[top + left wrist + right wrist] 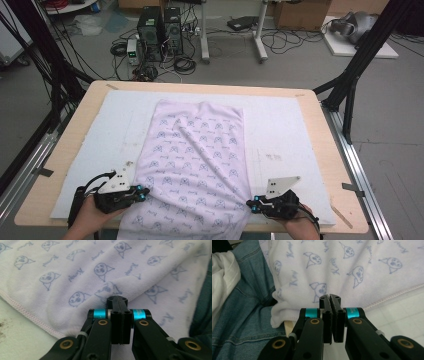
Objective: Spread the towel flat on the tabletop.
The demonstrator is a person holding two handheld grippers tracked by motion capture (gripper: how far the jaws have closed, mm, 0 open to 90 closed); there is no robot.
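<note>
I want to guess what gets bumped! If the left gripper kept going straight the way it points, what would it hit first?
Most likely the towel: the left gripper, jaws shut, points right at a raised fold of it just ahead. Whether it already touches is hard to tell.

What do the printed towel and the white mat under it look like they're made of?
Printed towel: soft terry-like fabric, probably cotton or microfibre; fuzzy matte nap, stitched hem, soft folds. White mat: thin, flat, matte sheet, perhaps felt or foam; smudged in places, material uncertain.
</note>
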